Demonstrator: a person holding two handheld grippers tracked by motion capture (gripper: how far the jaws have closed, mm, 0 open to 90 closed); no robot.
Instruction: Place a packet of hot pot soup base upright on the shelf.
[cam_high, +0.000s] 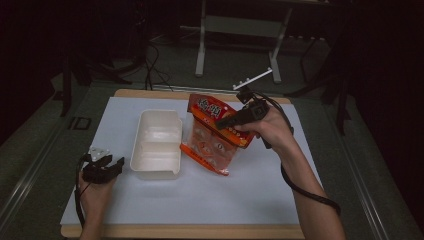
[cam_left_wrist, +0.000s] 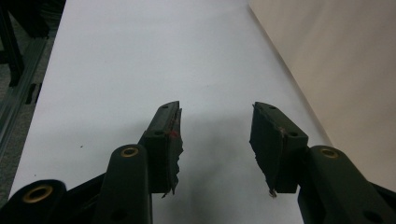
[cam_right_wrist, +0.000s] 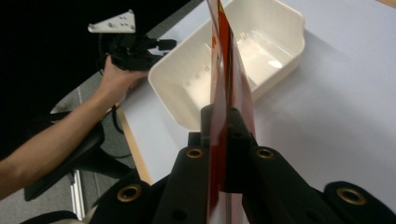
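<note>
My right hand-held gripper (cam_high: 223, 123) pinches the snack bag (cam_high: 212, 135) shut-tight, its long axis tilting from far edge toward me; my left hand-held gripper (cam_high: 107, 166) gapes empty.

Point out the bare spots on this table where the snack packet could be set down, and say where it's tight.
The white mat is bare along its near edge, between the left gripper and the right forearm. The strip right of the snack packet is bare too. The cream bin is empty inside. It is crowded at the middle, where the packet, clamped in the right gripper, hangs beside the bin's right wall.
</note>
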